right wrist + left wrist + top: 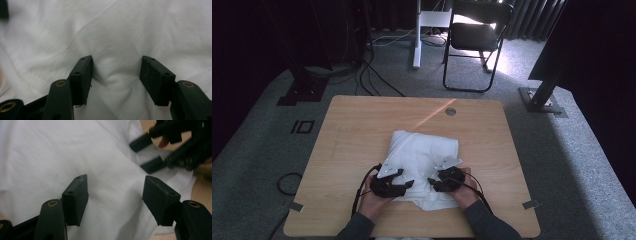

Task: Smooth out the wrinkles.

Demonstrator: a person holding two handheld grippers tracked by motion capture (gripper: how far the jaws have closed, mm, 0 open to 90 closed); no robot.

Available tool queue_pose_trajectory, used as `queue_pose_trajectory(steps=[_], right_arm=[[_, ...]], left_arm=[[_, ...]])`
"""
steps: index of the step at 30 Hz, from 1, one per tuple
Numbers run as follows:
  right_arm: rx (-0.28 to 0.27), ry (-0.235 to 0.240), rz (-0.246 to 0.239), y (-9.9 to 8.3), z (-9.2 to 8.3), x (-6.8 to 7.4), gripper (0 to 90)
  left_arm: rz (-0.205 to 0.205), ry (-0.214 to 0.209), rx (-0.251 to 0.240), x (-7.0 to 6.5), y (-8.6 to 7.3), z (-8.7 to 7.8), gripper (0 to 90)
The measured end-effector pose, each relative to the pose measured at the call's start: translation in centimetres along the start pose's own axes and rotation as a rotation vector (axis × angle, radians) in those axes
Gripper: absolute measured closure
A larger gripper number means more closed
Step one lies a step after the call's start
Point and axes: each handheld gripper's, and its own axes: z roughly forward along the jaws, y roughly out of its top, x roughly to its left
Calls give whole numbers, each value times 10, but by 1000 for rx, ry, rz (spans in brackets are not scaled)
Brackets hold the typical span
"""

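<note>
A white cloth [422,155] lies folded and rumpled on the near middle of the wooden table [357,125]. Both hands rest at its near edge, jaws pointing toward each other. My left gripper [408,184] stands open over the cloth [50,157], its jaws [116,178] spread with fabric beneath them. My right gripper [432,182] is also open. In its own view the jaws [117,60] straddle a soft raised fold of the cloth [125,25] without pinching it. The left gripper view shows the right gripper [137,155] at the upper right, close by.
A round cable hole [450,111] sits near the table's far edge. Beyond the table stand a black folding chair [477,35], a white post [417,35] and black stand bases [542,102]. Cables [372,80] run over the grey carpet.
</note>
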Motion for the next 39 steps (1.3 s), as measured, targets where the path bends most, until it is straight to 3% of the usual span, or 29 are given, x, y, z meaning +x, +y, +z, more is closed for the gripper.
queue_pose_trajectory(steps=[3,7,10,16,21,24,27,29,34,39], right_arm=[[-26,-18,29,2,7,-11,423],[-83,4,106,4,18,-30,414],[-107,-2,124,8,26,-39,410],[-100,-27,128,25,39,-55,400],[-104,-38,157,36,44,-66,355],[-174,-19,210,39,22,-68,351],[-254,-29,199,37,-11,-66,317],[-277,-38,186,32,-28,-65,309],[-313,-96,196,8,-68,-69,308],[-312,-127,235,-14,-85,-77,309]], left_arm=[[3,10,-6,5,3,6,379],[-6,39,-3,20,14,15,393],[-15,63,-6,31,21,23,400],[-38,121,1,48,37,36,400],[-53,140,-27,53,45,36,385],[-62,155,-79,52,49,17,370],[-65,169,-123,52,49,-4,362],[-75,179,-156,53,46,-21,361],[-86,197,-186,54,34,-51,360],[-99,219,-196,57,20,-68,354]])
